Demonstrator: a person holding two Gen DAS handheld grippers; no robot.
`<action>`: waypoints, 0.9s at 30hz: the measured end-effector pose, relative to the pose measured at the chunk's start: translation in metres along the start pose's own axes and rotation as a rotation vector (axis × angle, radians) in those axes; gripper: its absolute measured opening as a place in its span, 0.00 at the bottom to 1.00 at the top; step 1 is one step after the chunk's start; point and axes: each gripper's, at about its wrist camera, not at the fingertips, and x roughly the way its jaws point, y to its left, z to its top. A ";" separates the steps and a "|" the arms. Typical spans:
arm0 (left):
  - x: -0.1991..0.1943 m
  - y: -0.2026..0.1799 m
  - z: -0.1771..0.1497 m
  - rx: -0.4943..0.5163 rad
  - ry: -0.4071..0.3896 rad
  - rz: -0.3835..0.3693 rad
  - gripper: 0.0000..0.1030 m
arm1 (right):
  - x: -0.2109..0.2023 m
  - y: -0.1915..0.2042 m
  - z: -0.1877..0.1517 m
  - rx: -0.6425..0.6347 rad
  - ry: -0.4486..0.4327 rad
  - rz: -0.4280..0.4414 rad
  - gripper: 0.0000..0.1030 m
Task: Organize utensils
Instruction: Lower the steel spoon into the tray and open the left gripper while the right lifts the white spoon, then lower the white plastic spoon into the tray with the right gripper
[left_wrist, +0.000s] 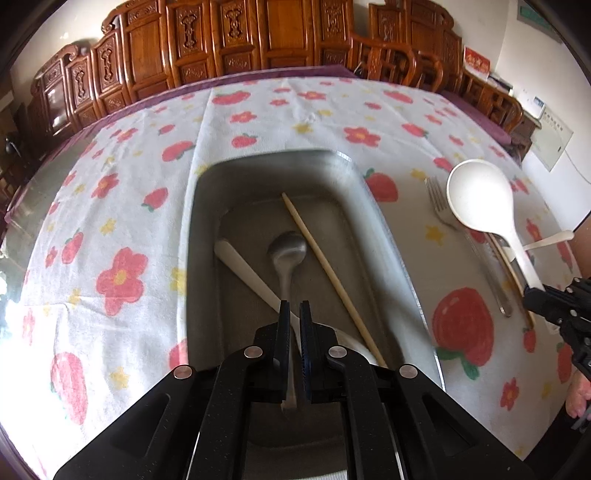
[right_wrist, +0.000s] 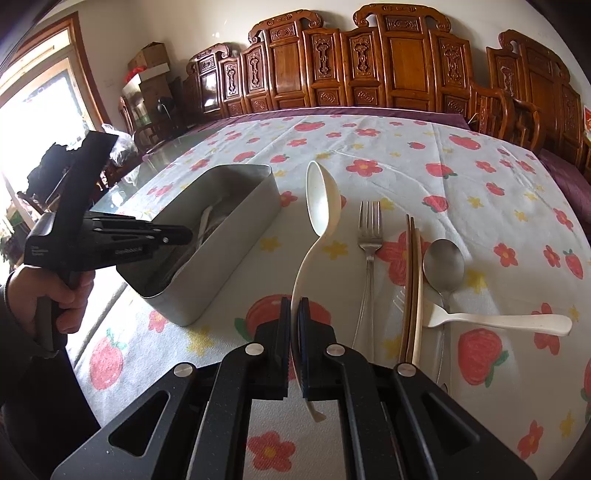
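A grey metal bin (left_wrist: 391, 254) lies on the flowered cloth and also shows in the right wrist view (right_wrist: 240, 243). My left gripper (left_wrist: 294, 309) is shut on a metal spoon (left_wrist: 288, 251) and holds it over the bin, bowl forward. In the bin lie a white utensil handle (left_wrist: 243, 266) and a wooden chopstick (left_wrist: 332, 277). My right gripper (right_wrist: 294, 306) is shut on the handle of a large white spoon (right_wrist: 323, 199), lifted above the cloth right of the bin; the white spoon also shows in the left wrist view (left_wrist: 480, 195).
On the cloth right of the bin lie a metal fork (right_wrist: 369, 236), a pair of chopsticks (right_wrist: 413, 280), a metal spoon (right_wrist: 443, 269) and a small white fork (right_wrist: 498, 321). Carved wooden chairs (right_wrist: 369, 62) line the table's far edge.
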 end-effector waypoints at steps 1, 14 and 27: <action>-0.005 0.001 -0.001 0.001 -0.012 -0.005 0.04 | -0.001 0.001 0.001 0.002 -0.001 -0.001 0.05; -0.053 0.027 -0.010 -0.048 -0.166 -0.013 0.04 | -0.004 0.047 0.023 -0.026 -0.002 0.045 0.05; -0.066 0.070 -0.015 -0.108 -0.197 -0.010 0.04 | 0.047 0.098 0.061 0.017 0.074 0.091 0.05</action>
